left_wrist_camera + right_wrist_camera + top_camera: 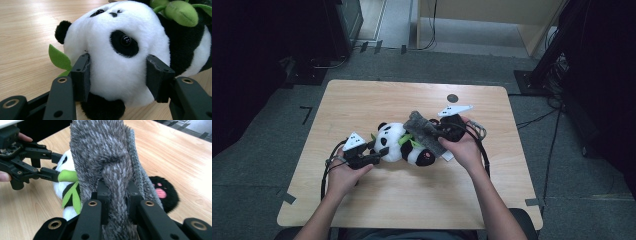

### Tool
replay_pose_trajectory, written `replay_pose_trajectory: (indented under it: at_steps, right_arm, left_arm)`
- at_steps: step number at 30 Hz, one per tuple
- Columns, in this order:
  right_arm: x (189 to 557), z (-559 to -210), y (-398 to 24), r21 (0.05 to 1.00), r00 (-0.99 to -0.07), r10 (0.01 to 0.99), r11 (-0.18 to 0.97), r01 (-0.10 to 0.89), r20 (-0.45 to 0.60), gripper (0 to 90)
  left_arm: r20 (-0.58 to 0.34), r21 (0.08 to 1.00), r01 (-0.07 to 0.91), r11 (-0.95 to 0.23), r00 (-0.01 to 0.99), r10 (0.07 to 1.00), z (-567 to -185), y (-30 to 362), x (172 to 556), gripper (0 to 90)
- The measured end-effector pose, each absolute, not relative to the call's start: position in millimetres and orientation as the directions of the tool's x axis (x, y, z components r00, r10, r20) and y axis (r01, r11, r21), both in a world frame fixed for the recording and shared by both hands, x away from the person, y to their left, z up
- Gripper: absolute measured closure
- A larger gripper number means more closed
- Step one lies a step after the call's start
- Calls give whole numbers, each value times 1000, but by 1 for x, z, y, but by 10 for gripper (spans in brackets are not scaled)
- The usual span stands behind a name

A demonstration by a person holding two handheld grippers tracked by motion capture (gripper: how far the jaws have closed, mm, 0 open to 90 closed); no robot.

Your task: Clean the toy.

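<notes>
Your right gripper (pixel 117 195) has its jaws pinched tight on a fold of the fuzzy grey cloth (pixel 105 152); the pile bulges out between the black pads, and the rest of the cloth stands up in front of the camera that rides on that gripper. In the high view that gripper (pixel 438 131) sits at the right end of the toy, with the grey cloth (pixel 424 131) draped across the toy's body.

Your left gripper (pixel 117 77) has its jaws partway apart and clamped on the head of the stuffed panda (pixel 117 50), one pad pressed into the white fur on each side of the face, just under the black eye patch. From above, this gripper (pixel 379 156) meets the panda (pixel 399 142) at its left end.

The panda lies on its side on the wooden table (pixel 362 100), near the middle, head toward your left hand (pixel 343 175). A green felt leaf (pixel 58 58) pokes out beside the head, and a pink-padded black paw (pixel 162 193) rests on the tabletop beyond the cloth.
</notes>
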State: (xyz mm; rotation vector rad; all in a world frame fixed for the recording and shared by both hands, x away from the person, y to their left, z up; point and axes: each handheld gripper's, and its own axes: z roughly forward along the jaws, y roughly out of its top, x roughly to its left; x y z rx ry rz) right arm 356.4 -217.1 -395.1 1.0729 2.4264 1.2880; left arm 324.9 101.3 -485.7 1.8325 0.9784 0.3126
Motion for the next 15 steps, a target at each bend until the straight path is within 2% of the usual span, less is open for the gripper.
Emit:
replay_pose_trajectory:
  at_steps: [8,15]
  right_arm:
    - [361,-411,-211,760,-715,677,370,535,174,795]
    - [361,-419,-218,768,-703,682,335,546,202,792]
  left_arm:
    - [-204,855,485,-183,640,741,-486,101,325,442]
    - [-207,853,488,-184,641,739,-485,101,325,442]
